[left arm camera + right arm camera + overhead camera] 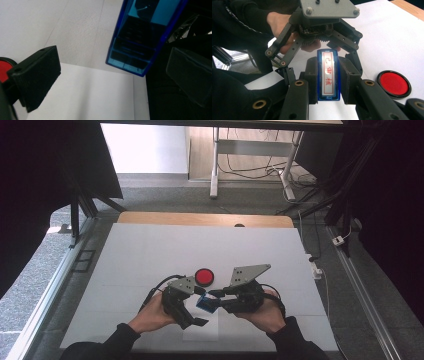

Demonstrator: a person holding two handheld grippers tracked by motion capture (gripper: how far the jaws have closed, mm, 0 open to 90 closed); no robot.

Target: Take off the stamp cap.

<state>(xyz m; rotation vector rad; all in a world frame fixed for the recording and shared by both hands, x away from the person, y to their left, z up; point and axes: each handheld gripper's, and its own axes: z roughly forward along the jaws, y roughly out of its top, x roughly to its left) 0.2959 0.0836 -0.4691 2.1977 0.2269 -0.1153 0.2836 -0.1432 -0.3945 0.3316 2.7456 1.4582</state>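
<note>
- The blue stamp (328, 76) is held above the table (150, 250) between both hands, clamped by the right gripper (328, 82) across its sides.
- The left gripper (100, 75) stands open around the stamp's other end, not touching it.
- Risk: a skewed close there could twist the stamp out of the narrow clamp, dropping it near the red pad (394, 83).
- Its printing face is hidden.
</note>
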